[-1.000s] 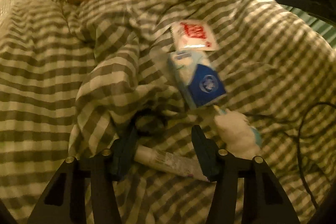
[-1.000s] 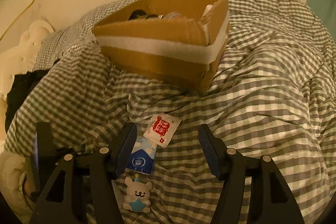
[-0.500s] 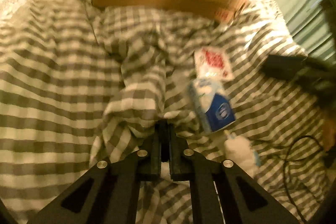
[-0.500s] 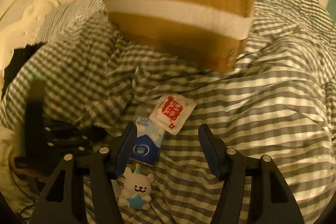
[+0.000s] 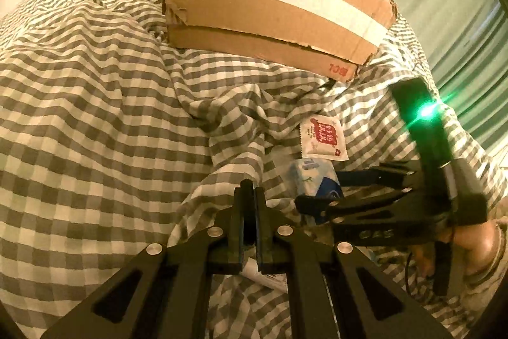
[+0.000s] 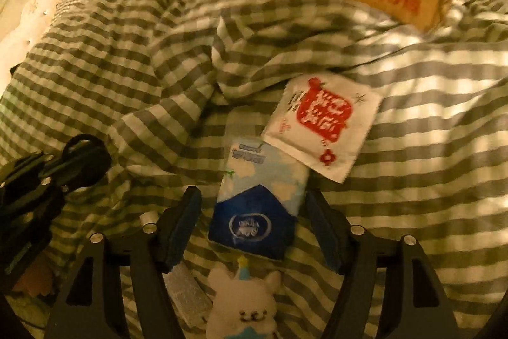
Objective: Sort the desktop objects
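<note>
The left gripper (image 5: 249, 189) has its jaws together on a thin white tube (image 5: 265, 274) above the checked blanket (image 5: 95, 116). The right gripper (image 6: 254, 212) is opening its jaws, with the blue tissue pack (image 6: 254, 212) between them, untouched (free gap each side). A white sachet (image 6: 324, 123) overlaps the pack's far edge. The cardboard box (image 5: 270, 5) stands behind, with bare blanket between.

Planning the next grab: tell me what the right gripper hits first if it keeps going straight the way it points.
Most likely the blue tissue pack: it lies between the opening jaws of the right gripper, untouched. The white sachet lies farther ahead. Depth is unclear.
</note>
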Demonstrator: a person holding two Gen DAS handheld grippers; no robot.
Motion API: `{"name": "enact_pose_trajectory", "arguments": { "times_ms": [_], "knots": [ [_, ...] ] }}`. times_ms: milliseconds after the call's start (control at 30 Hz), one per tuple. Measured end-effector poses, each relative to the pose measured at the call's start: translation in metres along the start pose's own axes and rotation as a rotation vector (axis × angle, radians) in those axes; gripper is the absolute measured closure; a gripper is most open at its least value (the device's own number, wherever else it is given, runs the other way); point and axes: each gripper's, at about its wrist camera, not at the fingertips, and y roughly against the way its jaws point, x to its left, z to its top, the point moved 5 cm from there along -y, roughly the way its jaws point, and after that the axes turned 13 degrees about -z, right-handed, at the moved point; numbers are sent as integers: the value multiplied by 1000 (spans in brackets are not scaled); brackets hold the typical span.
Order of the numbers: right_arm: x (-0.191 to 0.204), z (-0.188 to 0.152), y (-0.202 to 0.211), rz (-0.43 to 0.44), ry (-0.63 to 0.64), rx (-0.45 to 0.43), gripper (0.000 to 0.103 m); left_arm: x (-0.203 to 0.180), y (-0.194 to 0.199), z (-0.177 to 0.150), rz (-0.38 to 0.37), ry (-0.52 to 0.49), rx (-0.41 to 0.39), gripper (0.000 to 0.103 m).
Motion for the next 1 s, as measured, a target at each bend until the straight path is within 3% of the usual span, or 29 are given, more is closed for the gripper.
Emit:
{"name": "enact_pose_trajectory", "arguments": {
  "times_ms": [67,133,233,500,633,800,1000],
  "knots": [
    [2,-1,-9,-30,21,14,37,4,1,1,7,10,-6,98],
    [3,-3,-9,-55,38,-1,46,5,2,2,10,17,-12,98],
    [3,-7,5,-47,44,-31,47,6,6,3,10,13,-30,98],
    [-3,-18,77,-36,29,-215,47,-10,35,14,-3,-21,-118,98],
    [-11,-5,127,-35,36,-334,47,-22,53,32,-5,-55,-163,98],
    [-14,24,185,-5,19,-464,47,-35,70,76,-7,-109,-205,98],
    [-26,73,234,-17,16,-587,47,-49,87,158,-28,-168,-289,98]
  ]
}}
